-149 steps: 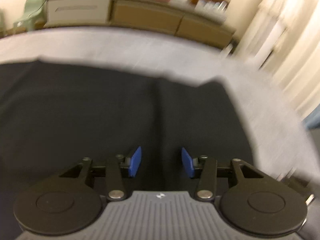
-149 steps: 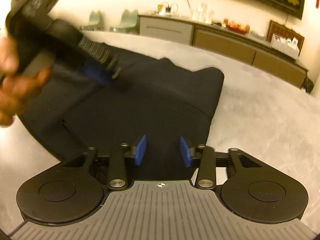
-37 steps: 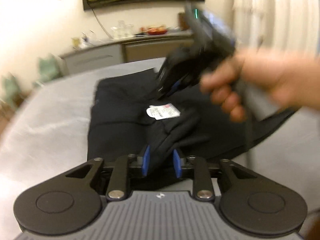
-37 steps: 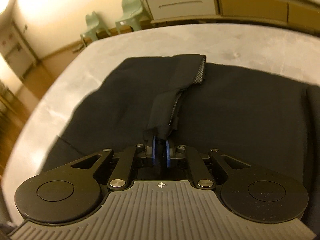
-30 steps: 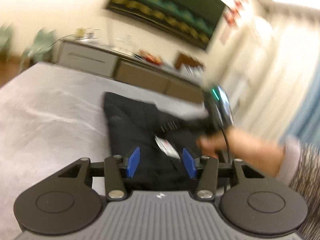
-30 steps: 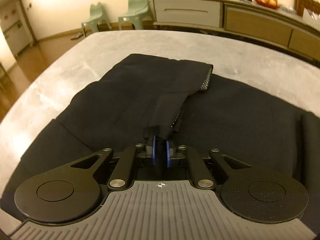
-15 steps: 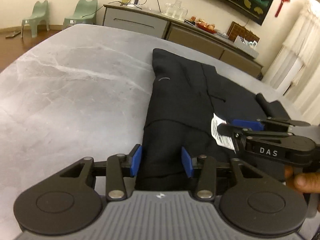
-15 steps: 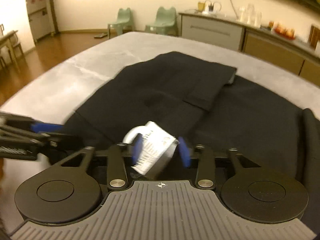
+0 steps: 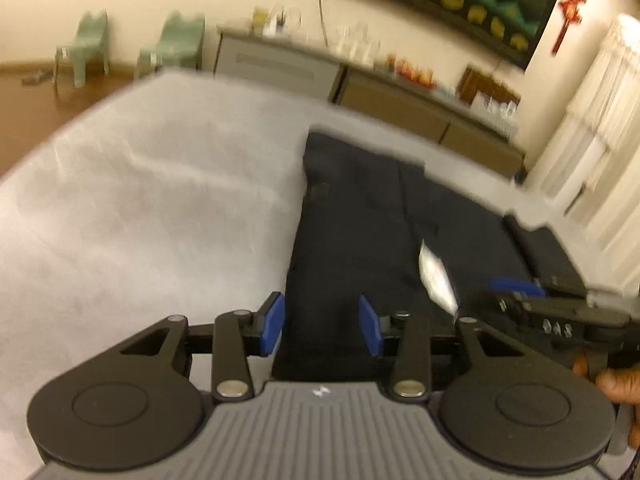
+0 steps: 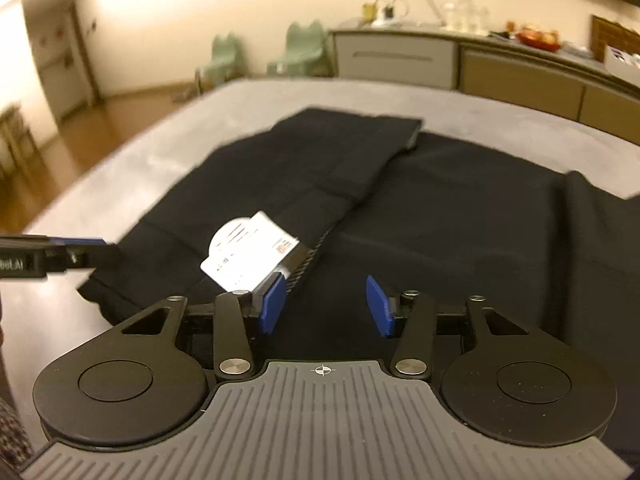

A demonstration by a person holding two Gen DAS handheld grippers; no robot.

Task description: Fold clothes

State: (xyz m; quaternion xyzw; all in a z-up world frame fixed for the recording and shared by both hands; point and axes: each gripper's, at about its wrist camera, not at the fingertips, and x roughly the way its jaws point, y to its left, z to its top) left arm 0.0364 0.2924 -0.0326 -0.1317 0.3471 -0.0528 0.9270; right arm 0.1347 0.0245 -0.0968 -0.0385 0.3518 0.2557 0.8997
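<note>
While both claws stand wide open with nothing between their blue pads, the work lies flat ahead of them. Between the spread fingers of the left gripper (image 9: 322, 324) runs the near left edge of the black garment (image 9: 360, 232), which stretches away from it across the grey table (image 9: 160, 200); the right gripper (image 10: 326, 304) hovers over the same cloth, just to the left claw's right, a hand (image 9: 612, 380) gripping its handle. Just ahead of the right claw's left finger a white care tag (image 10: 248, 252) sticks up from a seam. Beyond that, a panel of the cloth lies doubled over the main body, its far end squared off, and further to the right a narrow strip of the cloth lies turned up along the edge. So, as I judge it, the garment is partly folded: at least one lengthwise fold lies in place and flat, yet the piece is long and broad rather than a compact bundle. What seems left is folding the length down and tucking the tag inside.
</note>
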